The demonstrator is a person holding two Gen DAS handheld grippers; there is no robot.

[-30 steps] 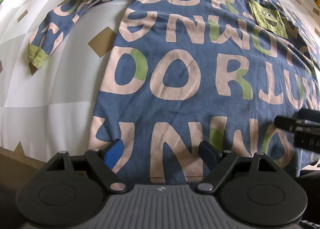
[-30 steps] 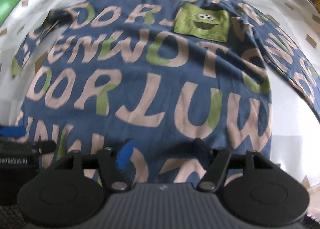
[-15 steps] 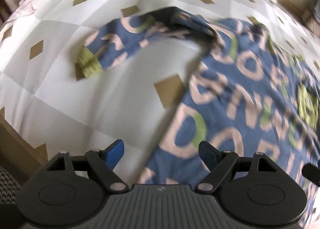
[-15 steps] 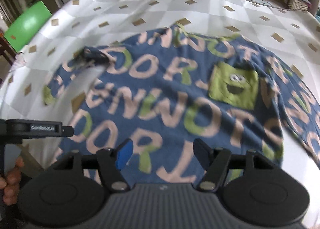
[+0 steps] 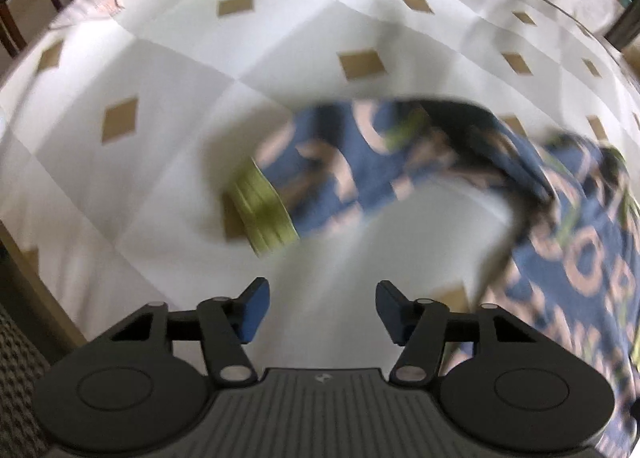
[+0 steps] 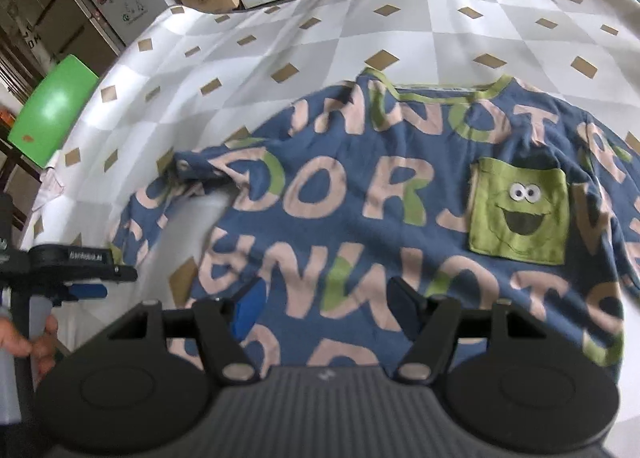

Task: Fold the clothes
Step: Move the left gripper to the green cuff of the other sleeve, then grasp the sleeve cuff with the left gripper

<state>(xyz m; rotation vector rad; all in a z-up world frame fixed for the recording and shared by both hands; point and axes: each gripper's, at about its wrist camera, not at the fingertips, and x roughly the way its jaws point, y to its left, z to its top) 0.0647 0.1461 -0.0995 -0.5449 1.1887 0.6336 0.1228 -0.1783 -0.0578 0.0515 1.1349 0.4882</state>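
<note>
Jaws parted over checkered tablecloth [image 6: 320, 50]; green chair [image 6: 52, 110] beside it

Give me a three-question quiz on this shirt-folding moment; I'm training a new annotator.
1. True or false: the left gripper is clamped on the sleeve cuff.
2. What colour is the chest pocket on the shirt?
3. The shirt lies on the tablecloth: A front up, B front down.

Key: 1 false, its open jaws, which have just been closing, hold nothing, and the cuff lies ahead; 2 green; 3 A.
</note>
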